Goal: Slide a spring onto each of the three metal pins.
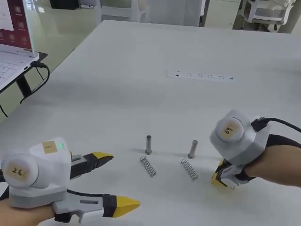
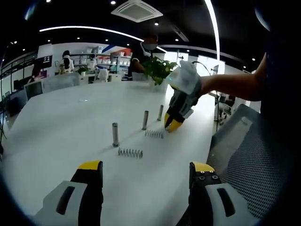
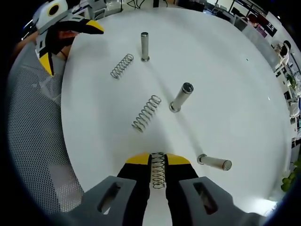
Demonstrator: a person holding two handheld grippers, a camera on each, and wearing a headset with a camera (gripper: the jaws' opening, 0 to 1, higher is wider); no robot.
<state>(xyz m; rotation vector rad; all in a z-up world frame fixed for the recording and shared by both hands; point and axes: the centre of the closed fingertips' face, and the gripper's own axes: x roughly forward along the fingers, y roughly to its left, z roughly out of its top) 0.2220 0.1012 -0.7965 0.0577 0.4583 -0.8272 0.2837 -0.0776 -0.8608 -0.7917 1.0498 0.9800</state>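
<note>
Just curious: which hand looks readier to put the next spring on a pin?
Right: the right gripper clamps a spring near a pin; the left gripper is open, holding nothing.

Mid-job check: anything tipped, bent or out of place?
Nothing stands out. The three pins stand upright and bare, two springs lie beside them, and the right gripper holds the third spring in its jaws.

head: above, downward | gripper views: low, near, facing inward | shared: pins

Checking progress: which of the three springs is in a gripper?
The spring clamped lengthwise between the right gripper's jaws. The middle spring and the far spring lie loose on the table.
</note>
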